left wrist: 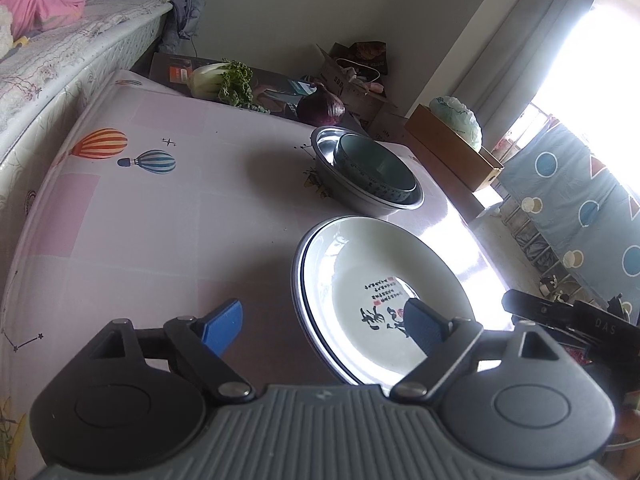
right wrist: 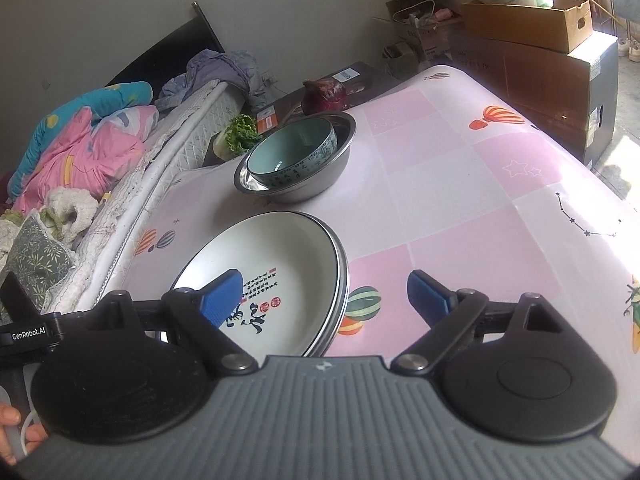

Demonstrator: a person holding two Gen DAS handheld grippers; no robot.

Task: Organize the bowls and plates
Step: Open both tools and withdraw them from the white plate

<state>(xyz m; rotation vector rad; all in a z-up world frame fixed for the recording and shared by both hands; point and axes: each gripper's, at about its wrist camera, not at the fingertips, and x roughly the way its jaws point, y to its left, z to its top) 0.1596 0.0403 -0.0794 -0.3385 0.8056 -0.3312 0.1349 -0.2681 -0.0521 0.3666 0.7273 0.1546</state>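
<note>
Standing wide apart with nothing between its blue pads, the left claw (left wrist: 322, 326) hangs above the near edge of the stacked plates (left wrist: 360, 272), gripping nothing. The right claw (right wrist: 324, 300) is spread just as wide and is likewise empty; its left pad shows in front of the same stack (right wrist: 280, 256), its right pad over the bare surface (right wrist: 460, 200).

The stack is at least two white plates with dark rims, one nested in the other; the top plate bears black calligraphy and small red seals and holds no food. It sits flat on the pink checked cloth with hot-air balloon prints.

Just beyond the plates, apart from them, stands a steel basin (left wrist: 352, 196). Inside it sits a teal ceramic bowl (left wrist: 376, 168) with a patterned outer band, leaning against one side of the basin; the bowl looks empty.

Past the basin, off the surface's far edge, a purple cabbage (left wrist: 320, 106) and a leafy green vegetable (left wrist: 224, 80) lie on a dark flat box. A bed with rumpled pink bedding (right wrist: 80, 144) runs along one side, and cardboard boxes (right wrist: 532, 24) stand on the other.
</note>
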